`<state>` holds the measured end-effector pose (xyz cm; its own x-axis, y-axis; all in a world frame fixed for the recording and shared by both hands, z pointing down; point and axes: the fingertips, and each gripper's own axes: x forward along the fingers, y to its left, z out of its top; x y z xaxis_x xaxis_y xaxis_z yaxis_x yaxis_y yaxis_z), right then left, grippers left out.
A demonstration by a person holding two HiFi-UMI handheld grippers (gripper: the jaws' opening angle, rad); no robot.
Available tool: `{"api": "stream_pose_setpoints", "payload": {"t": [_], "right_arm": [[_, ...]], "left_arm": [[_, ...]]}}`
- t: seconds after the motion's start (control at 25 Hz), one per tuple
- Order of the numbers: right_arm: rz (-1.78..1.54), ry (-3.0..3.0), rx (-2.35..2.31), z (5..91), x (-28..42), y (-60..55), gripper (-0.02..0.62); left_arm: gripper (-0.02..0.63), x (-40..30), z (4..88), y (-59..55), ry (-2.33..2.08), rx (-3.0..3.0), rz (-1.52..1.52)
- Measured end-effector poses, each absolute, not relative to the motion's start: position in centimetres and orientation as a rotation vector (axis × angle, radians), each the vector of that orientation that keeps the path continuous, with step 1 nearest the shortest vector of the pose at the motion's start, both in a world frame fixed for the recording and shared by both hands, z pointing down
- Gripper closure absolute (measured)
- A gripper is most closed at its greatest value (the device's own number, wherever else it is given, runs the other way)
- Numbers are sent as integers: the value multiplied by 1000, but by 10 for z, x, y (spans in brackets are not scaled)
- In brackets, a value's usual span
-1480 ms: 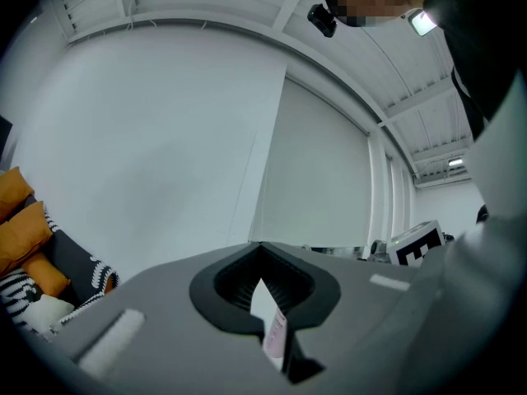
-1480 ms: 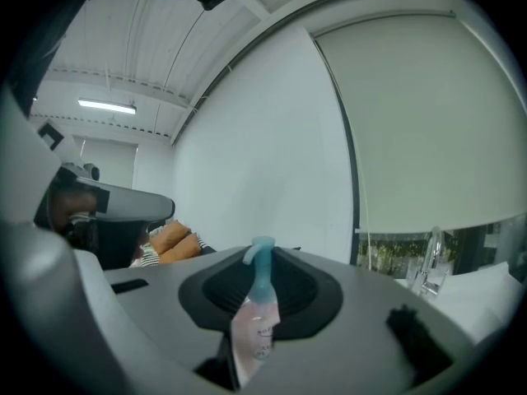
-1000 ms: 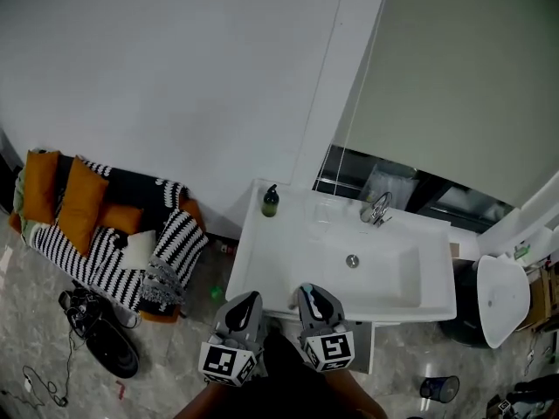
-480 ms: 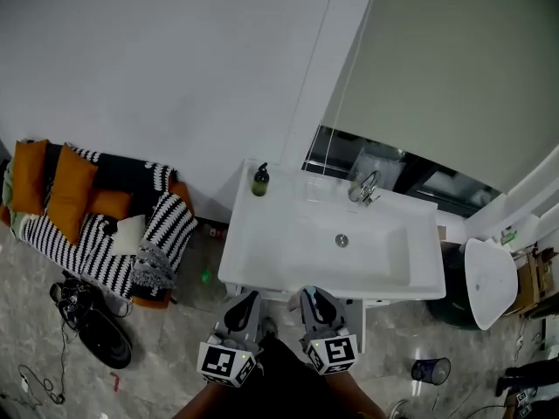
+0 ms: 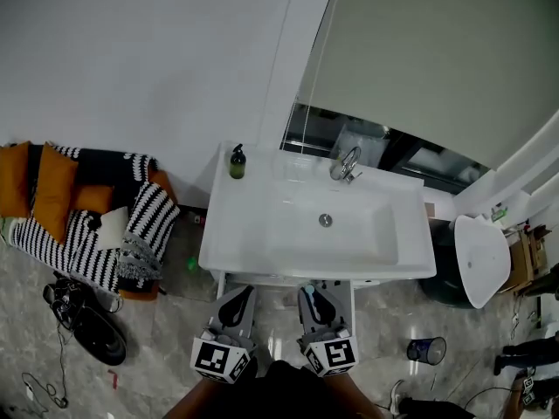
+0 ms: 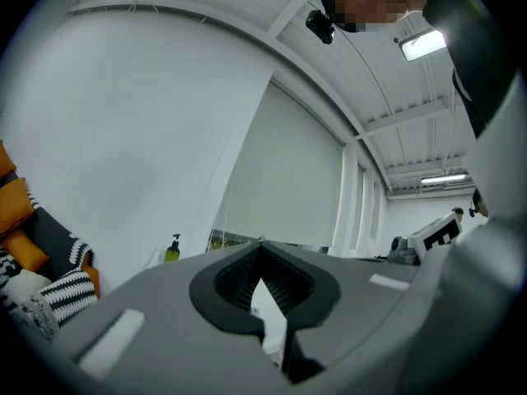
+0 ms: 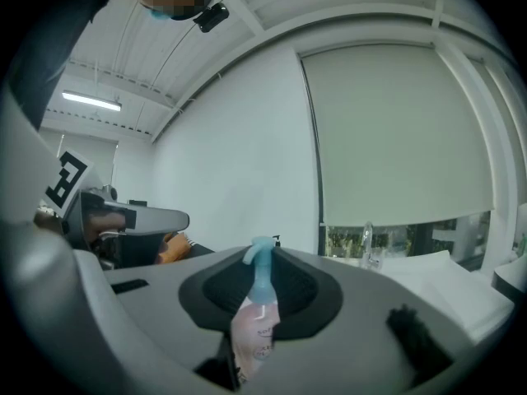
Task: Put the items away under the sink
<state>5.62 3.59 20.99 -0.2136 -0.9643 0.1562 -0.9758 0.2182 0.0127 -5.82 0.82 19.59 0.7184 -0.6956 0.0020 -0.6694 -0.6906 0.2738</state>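
Observation:
The white sink (image 5: 262, 251) stands against the wall, with a chrome tap (image 5: 347, 164) and a green pump bottle (image 5: 237, 161) on its back ledge. Both grippers are side by side just in front of its front edge. My right gripper (image 5: 316, 308) (image 7: 262, 249) is shut on a pale pink spray bottle (image 7: 254, 319) whose light blue nozzle (image 5: 307, 289) sticks out past the tips. My left gripper (image 5: 234, 308) (image 6: 262, 243) has its tips meeting. Something white shows in the gap behind them, and I cannot tell what it is.
A couch with striped and orange cushions (image 5: 87, 225) stands to the left, with black gear and cables (image 5: 87, 330) on the floor before it. A white toilet (image 5: 476, 256) and a small bin (image 5: 425, 350) are on the right. The floor is glossy grey tile.
The sink has slid left and up in the head view. Both grippers, still side by side, now lie below its front edge instead of overlapping it. The right gripper's grip is unchanged.

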Motion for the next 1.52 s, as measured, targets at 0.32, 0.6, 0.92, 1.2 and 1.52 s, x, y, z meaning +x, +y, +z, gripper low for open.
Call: {"api": "stream_pose_setpoints", "payload": {"t": [0.32, 0.6, 0.92, 1.2, 1.52], "right_arm": [[133, -2340, 1898, 210, 91, 83, 523], [109, -2345, 1872, 220, 120, 127, 523], [113, -2324, 1866, 224, 151, 176, 523], [139, -2333, 1853, 235, 160, 208, 522], [161, -2373, 1817, 257, 159, 226, 523]], "left_arm": [[598, -28, 196, 49, -1092, 2687, -109], [598, 7, 200, 96, -1095, 2698, -80], [598, 29, 207, 154, -1112, 2687, -45], [598, 39, 217, 187, -1117, 2703, -30], [598, 39, 227, 205, -1153, 2686, -14]]}}
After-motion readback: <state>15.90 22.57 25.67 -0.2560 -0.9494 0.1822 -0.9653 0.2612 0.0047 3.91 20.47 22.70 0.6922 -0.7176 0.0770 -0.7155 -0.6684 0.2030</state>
